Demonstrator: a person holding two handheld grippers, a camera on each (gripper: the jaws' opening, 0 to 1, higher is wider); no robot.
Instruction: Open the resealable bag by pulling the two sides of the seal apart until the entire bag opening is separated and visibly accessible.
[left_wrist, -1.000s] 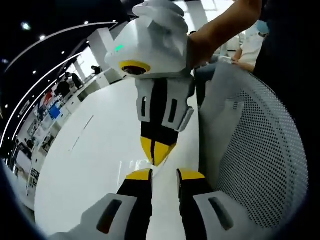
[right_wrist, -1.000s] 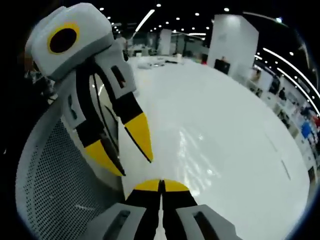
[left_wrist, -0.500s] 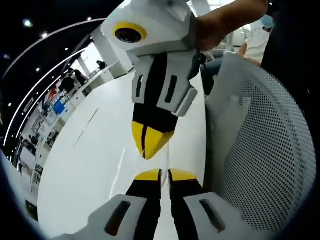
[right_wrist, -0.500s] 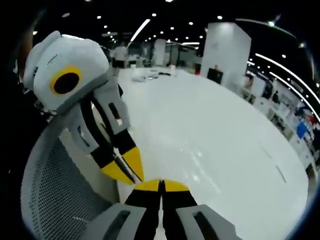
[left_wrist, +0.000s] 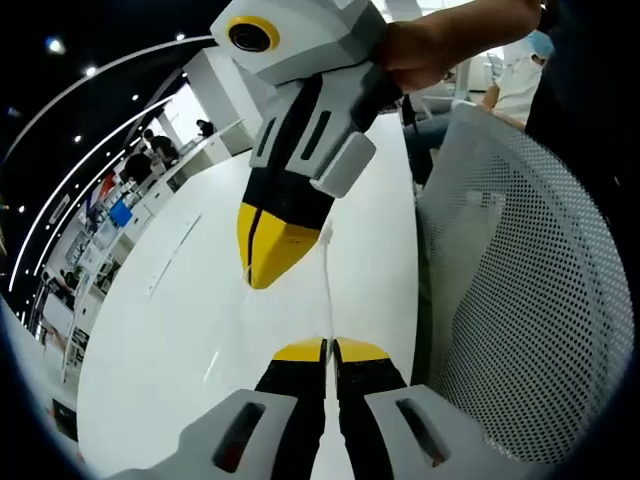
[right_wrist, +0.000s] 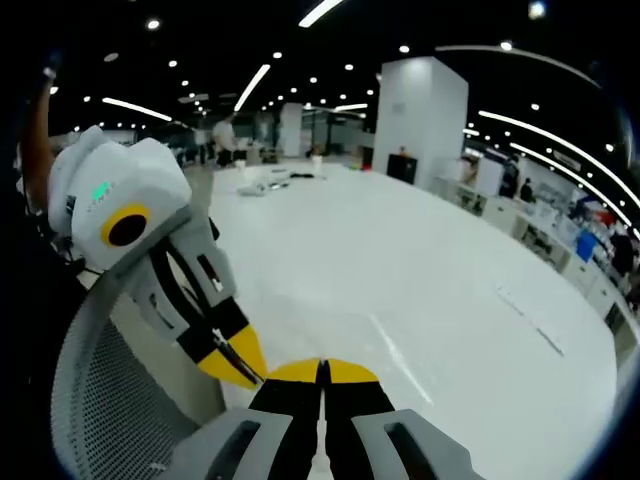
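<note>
Fingers of the left gripper (left_wrist: 324, 352) sit pressed together on a thin clear film, apparently the resealable bag (left_wrist: 326, 290), running toward 12 o'clock. The right gripper (left_wrist: 268, 250), at 11 o'clock, looks clamped too, probably on the opposite seal side for pulling apart. Beyond: glossy white bench (left_wrist: 180, 320), perforated mesh chair (left_wrist: 520, 300).

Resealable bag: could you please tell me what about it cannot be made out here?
- Left gripper view: resealable bag is clear; just a thin edge shows above the shut left claw; seal state unreadable.
- Right gripper view: what the right claw pinches is hidden between its shut jaws.
</note>
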